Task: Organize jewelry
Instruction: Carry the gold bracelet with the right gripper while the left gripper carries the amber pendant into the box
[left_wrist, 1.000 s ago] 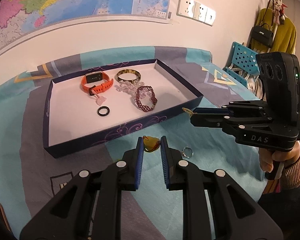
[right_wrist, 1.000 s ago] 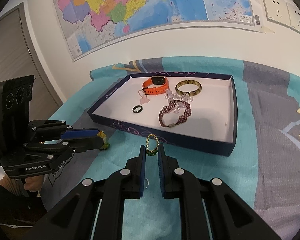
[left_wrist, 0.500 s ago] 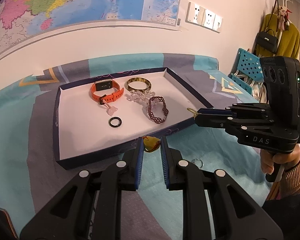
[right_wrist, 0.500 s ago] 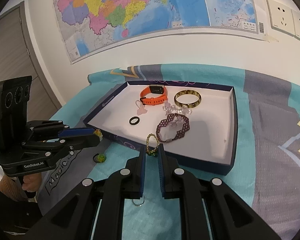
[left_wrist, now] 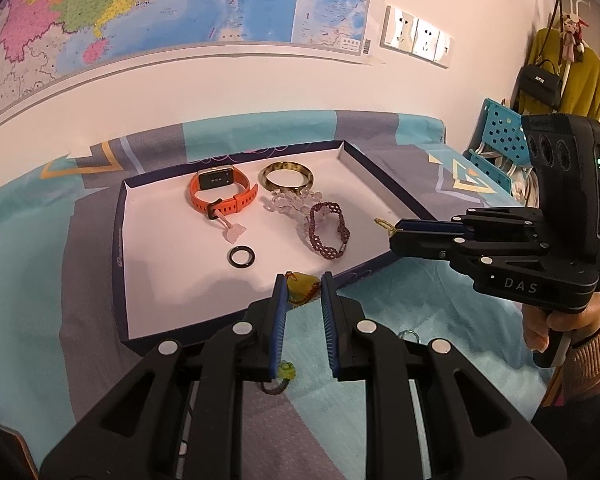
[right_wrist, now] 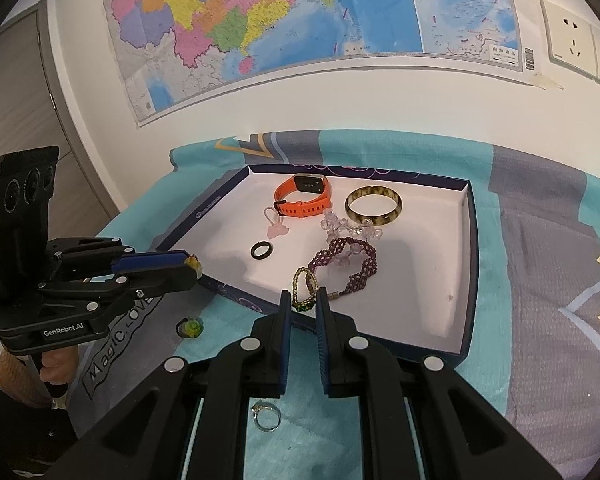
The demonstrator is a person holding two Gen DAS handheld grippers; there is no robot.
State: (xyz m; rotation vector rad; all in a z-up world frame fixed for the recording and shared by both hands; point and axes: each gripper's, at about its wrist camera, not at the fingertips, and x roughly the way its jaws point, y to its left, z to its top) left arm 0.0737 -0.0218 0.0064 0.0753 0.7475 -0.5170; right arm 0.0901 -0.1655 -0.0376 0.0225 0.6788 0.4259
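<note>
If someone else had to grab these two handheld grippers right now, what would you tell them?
Left gripper: shut on a yellow pendant, over the near wall of the box.
Right gripper: shut on a small green bead bracelet, also over the near wall.
Already in the box: orange watch, amber bangle, clear bead bracelet, purple bracelet, pink charm, black ring.
Left on the cloth: a silver ring and a green flower charm.
Next, probably: release both pieces inside, then fetch those two.
</note>
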